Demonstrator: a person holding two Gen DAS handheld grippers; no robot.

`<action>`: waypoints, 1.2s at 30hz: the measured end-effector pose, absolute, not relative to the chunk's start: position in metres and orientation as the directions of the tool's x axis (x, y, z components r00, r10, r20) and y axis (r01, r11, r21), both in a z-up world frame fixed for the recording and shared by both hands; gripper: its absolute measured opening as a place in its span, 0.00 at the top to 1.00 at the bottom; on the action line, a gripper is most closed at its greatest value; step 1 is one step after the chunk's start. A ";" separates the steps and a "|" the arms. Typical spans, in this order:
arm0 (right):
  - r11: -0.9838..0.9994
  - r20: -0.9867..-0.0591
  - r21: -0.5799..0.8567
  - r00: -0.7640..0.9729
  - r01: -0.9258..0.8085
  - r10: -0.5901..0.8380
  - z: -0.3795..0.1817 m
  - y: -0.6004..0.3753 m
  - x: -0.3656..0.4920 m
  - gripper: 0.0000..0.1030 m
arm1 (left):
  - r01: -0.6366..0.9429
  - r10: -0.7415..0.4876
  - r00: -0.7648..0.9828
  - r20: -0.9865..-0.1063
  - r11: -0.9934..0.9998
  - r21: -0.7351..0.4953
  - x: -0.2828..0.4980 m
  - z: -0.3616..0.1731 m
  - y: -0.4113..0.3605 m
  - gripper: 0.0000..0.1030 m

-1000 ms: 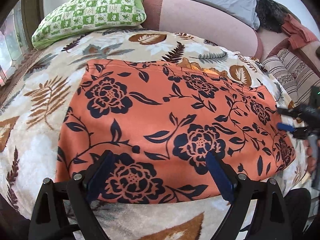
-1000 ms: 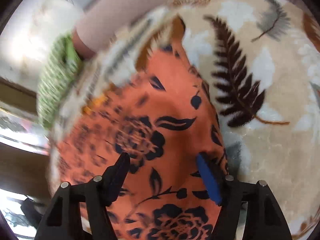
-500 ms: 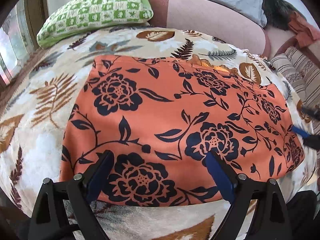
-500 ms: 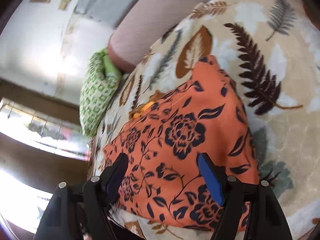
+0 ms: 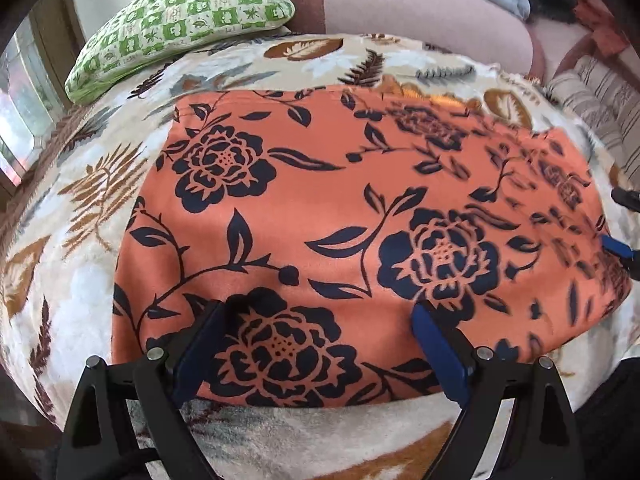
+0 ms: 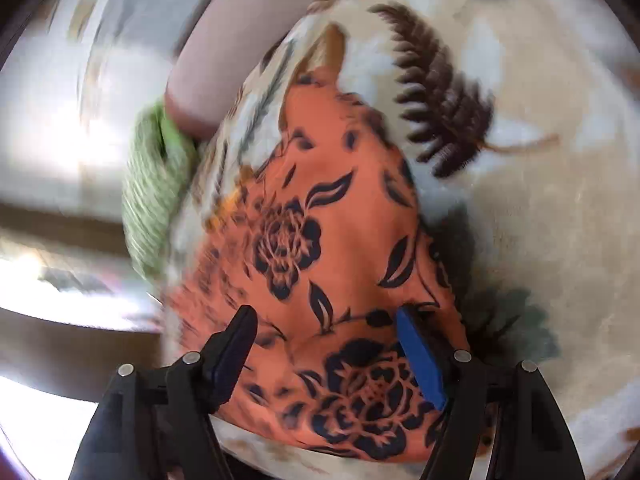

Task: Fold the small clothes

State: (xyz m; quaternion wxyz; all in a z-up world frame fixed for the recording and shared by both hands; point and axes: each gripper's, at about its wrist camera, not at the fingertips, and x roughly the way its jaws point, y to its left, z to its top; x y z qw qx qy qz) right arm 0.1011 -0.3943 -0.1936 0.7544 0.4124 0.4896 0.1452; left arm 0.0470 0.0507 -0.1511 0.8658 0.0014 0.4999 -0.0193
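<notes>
An orange garment with a dark blue flower print (image 5: 340,216) lies flat on a leaf-patterned blanket (image 5: 80,208). My left gripper (image 5: 320,320) is open, its fingers spread over the garment's near edge, holding nothing. My right gripper (image 6: 326,324) is open over the garment's right end (image 6: 320,248), also holding nothing. The right gripper's blue fingertips (image 5: 618,246) show at the right edge of the left wrist view. The right wrist view is blurred.
A green and white checked pillow (image 5: 180,24) lies at the back left, also showing in the right wrist view (image 6: 152,200). A pink bolster (image 5: 420,8) runs along the back. Striped fabric (image 5: 592,96) lies at the right. A window is at the far left.
The left gripper has edged forward over the garment's near edge. The right gripper has swung and come closer over the garment's right end. Both stay open.
</notes>
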 end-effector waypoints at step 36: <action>0.395 -0.515 0.857 0.593 0.332 0.619 -0.222 -0.425 -0.016 0.24 | 0.023 -0.057 0.554 -0.831 0.998 -0.053 0.029 -0.130 0.031 0.10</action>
